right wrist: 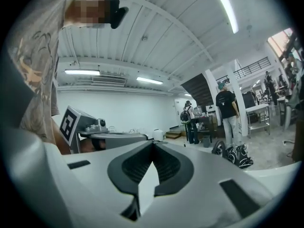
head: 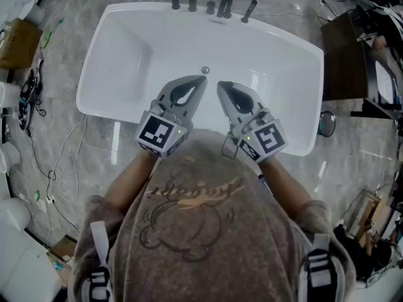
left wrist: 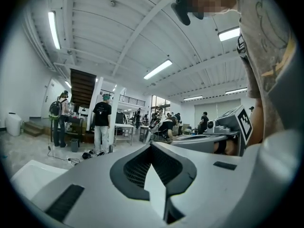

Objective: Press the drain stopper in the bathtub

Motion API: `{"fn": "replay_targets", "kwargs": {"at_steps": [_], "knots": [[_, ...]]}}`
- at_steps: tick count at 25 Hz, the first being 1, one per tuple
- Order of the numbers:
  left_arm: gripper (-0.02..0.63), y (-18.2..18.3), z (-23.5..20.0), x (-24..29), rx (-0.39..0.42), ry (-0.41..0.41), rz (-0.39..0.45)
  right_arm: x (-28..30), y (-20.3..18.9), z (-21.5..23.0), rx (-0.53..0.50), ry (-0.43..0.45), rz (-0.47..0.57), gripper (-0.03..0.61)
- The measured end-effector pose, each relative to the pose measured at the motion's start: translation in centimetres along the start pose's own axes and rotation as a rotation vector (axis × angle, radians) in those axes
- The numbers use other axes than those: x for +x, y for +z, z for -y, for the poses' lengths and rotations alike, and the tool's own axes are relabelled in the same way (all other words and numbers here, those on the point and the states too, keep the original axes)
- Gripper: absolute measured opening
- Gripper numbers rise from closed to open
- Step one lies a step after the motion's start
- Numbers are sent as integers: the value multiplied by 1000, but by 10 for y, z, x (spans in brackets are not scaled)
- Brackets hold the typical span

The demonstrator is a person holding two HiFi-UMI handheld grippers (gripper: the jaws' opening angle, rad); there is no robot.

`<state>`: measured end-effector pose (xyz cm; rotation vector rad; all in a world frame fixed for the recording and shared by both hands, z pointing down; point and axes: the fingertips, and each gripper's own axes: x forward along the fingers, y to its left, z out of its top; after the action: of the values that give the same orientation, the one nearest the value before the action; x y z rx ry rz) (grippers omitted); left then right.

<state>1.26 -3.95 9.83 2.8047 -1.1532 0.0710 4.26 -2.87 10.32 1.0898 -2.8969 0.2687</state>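
- White acrylic bathtub (head: 126, 17) fills the upper half of the head view, standing on a grey marbled floor (head: 75, 150), with a row of dark tap fittings (head: 210, 7) on its far rim.
- Small round metal drain stopper (head: 204, 70) sits on the tub's floor, towards the far side and about midway across.
- Left gripper (head: 201, 80) is held over the near part of the tub, angled inward. Its tip lies just near of the stopper, slightly to the left. Whether it touches the stopper cannot be told.
- Right gripper (head: 221, 86) is beside it, angled the other way. Its tip is near the stopper, on the near right side and a little further off than the left one.
- In the left gripper view, the left gripper (left wrist: 152, 145) has its jaws brought together at the tips, with nothing between them.
- In the right gripper view, the right gripper (right wrist: 153, 144) likewise has its jaws closed tip to tip and is empty.
- Both gripper views look out across a large hall with a ribbed ceiling, not at the tub floor.
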Motion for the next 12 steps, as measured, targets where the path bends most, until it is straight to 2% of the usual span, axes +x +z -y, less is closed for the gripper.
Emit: {"fn": "replay_targets", "kwargs": {"at_steps": [12], "knots": [[0, -10, -10, -14, -14, 15, -8, 2, -6, -11, 7, 53, 55, 0]]}}
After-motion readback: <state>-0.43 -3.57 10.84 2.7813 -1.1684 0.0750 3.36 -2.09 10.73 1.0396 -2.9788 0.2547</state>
